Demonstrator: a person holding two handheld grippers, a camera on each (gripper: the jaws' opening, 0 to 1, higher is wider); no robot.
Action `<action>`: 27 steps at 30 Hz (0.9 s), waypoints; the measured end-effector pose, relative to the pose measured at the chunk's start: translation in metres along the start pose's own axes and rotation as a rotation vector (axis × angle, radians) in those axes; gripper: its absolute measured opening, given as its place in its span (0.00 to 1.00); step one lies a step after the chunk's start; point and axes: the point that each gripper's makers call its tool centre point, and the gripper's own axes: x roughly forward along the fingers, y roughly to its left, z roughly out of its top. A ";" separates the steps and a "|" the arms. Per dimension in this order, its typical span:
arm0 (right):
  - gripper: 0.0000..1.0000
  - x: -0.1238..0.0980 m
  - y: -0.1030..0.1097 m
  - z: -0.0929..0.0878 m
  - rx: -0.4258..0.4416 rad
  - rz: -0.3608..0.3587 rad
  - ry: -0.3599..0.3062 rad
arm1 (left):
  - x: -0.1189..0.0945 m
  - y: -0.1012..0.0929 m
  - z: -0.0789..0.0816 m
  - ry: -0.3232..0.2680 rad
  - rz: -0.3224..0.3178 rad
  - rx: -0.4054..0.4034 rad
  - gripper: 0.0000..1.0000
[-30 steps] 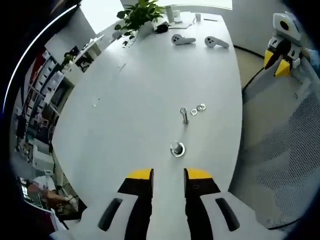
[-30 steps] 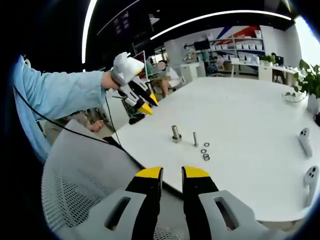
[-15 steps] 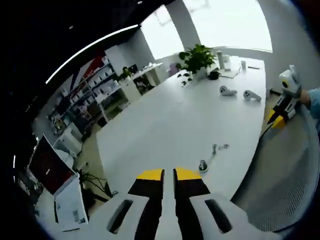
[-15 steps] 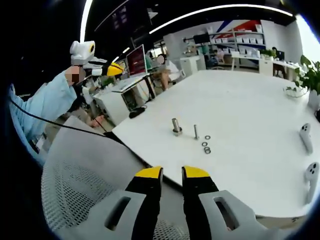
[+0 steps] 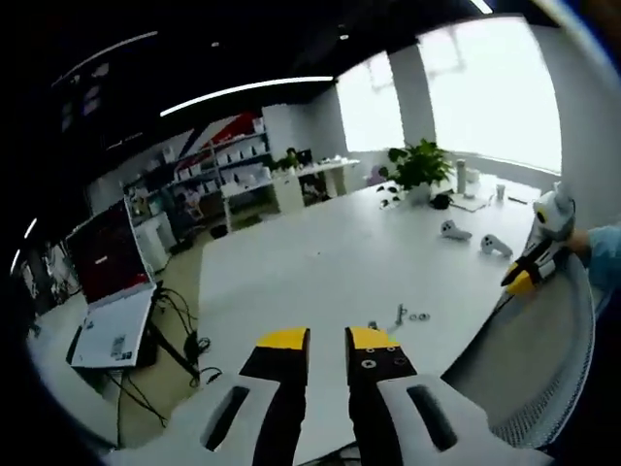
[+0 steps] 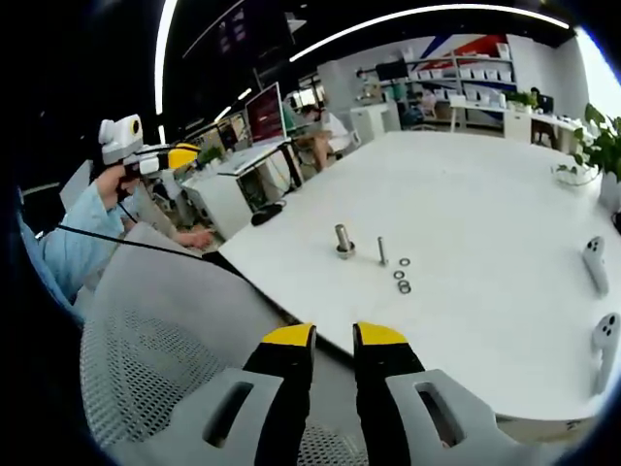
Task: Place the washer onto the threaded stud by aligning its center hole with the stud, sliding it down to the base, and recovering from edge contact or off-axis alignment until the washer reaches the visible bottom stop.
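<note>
In the left gripper view the stud (image 5: 373, 326) is nearly all hidden behind the right jaw tip, and the washers (image 5: 419, 316) just beyond are too small to count. In the right gripper view, the controller (image 6: 606, 340) far right of the jaws is cut off.

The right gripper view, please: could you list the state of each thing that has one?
Right claw: slightly open, holding nothing, above the mesh chair back.
Left claw: held up, away from the table; open or shut unclear.
Threaded stud: upright, bare.
Bolt: upright, bare.
Washers: loose, flat on the table.
</note>
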 end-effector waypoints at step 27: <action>0.21 0.000 -0.001 -0.004 0.003 -0.007 0.021 | 0.039 -0.049 -0.062 0.031 -0.038 -0.091 0.45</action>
